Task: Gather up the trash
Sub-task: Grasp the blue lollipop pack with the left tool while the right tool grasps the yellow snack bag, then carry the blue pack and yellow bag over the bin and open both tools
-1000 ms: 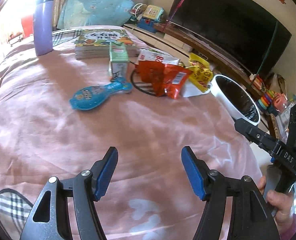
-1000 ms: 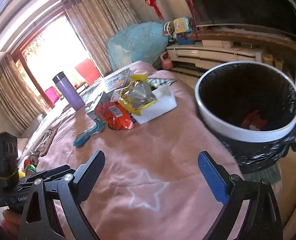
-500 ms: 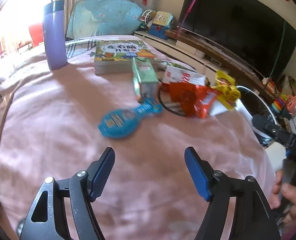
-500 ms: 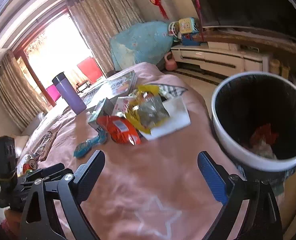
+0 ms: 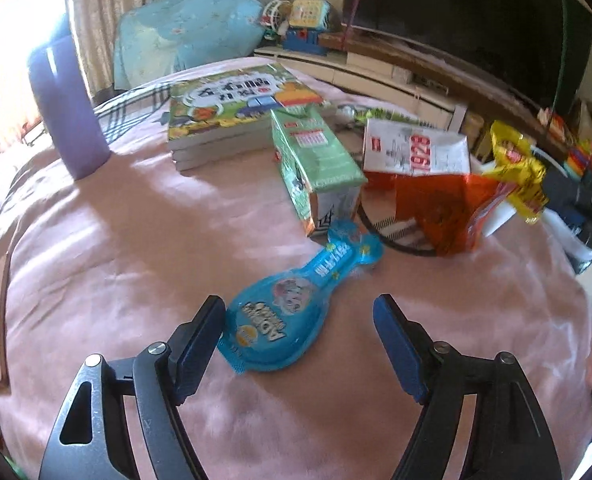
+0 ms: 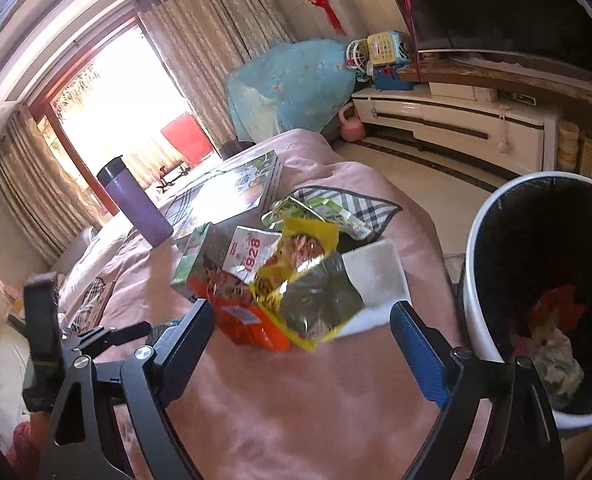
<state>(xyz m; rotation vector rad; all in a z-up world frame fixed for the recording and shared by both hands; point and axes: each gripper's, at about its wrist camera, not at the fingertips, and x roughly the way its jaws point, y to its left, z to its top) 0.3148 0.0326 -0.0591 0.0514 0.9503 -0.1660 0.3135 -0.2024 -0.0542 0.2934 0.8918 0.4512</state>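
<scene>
Pink cloth (image 5: 144, 248) carries all the trash. Left gripper (image 5: 297, 330): jaws spread wide around the near end of the blue fish-shaped packet (image 5: 296, 306), left pad just beside it. Right gripper (image 6: 301, 342): jaws wide apart, gripping nothing, flanking the yellow wrapper (image 6: 303, 276). Beyond the packet: green carton (image 5: 317, 166), orange bag (image 5: 443, 208). White-rimmed bin (image 6: 535, 288) stands just beside the cloth's edge, scraps inside.

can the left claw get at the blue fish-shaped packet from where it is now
Probably yes. The left claw is open, and the blue fish-shaped packet lies flat on the pink cloth with its wide end already between the fingers. Nothing covers it; the green carton stands beyond its narrow end.
</scene>
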